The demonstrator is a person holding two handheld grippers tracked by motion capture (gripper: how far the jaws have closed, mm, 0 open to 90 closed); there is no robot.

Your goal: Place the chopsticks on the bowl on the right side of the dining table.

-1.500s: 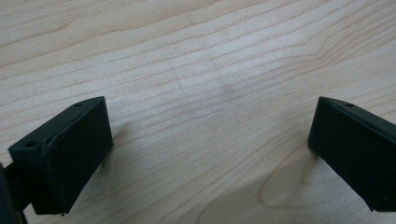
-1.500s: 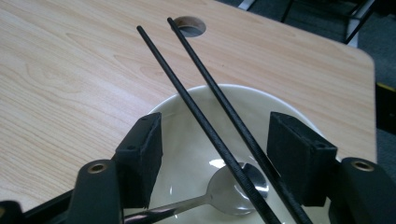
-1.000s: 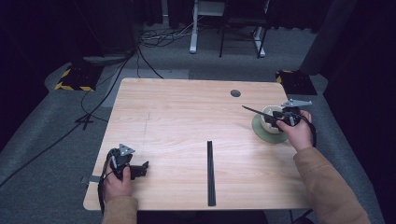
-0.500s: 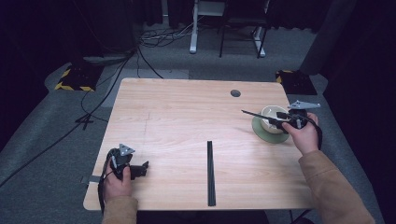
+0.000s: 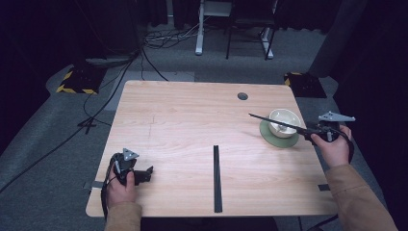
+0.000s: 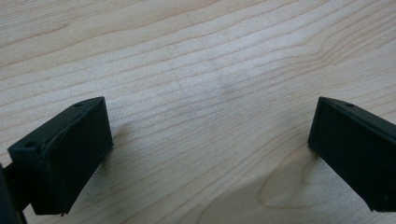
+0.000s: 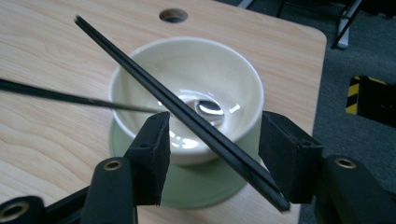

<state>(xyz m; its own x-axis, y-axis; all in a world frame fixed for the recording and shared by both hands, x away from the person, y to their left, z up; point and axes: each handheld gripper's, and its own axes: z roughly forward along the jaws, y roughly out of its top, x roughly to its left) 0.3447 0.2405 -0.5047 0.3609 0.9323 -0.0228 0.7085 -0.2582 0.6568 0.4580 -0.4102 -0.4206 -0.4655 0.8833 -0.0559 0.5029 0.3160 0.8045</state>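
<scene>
A cream bowl stands on a green saucer near the table's right edge. A black chopstick rests slanted across the bowl's rim. Its near end lies between the jaws of my right gripper, close to the right jaw. Those jaws have just been opening and do not pinch it. A thinner dark rod reaches into the bowl from the left. My left gripper lies at the front left, open over bare wood.
A second black stick lies lengthwise on the wooden table near the front middle. A round cable hole sits behind the bowl. Cables and a yellow-black box are on the floor beyond.
My right hand and gripper have drawn back to the right, away from the bowl. The chopstick stayed across the rim. The left hand has not moved.
</scene>
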